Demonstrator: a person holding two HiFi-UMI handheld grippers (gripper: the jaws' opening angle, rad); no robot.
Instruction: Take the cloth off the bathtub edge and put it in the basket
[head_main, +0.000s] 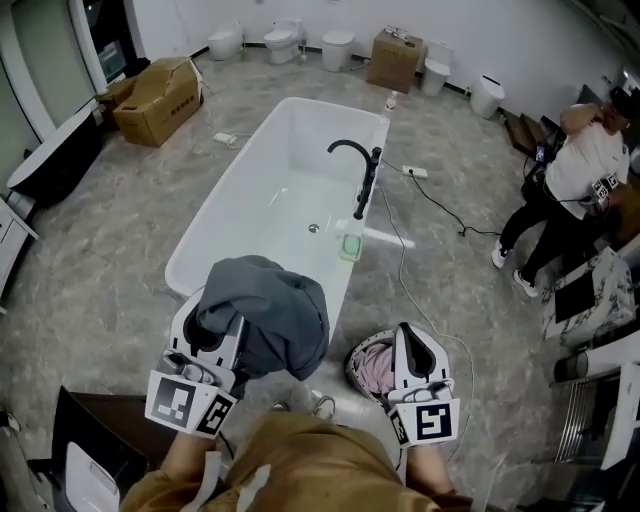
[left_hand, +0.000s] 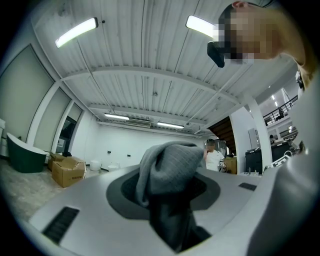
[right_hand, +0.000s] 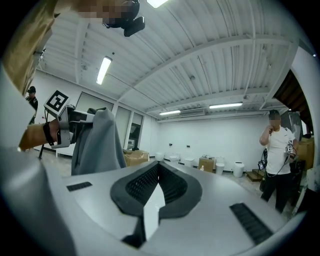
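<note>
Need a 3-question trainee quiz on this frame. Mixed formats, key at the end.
1. Multiple choice: where is the grey cloth?
A) Draped over the black faucet
B) Clamped in the left gripper, lifted off the bathtub
C) Lying flat on the floor

2. True or false: the right gripper has something between its jaws.

3. Fill in: the basket on the floor beside the bathtub holds something ____ in colour.

Key:
1. B. The cloth hangs from the left gripper.
2. False. Its jaws are together with nothing between them.
3. Pink.
</note>
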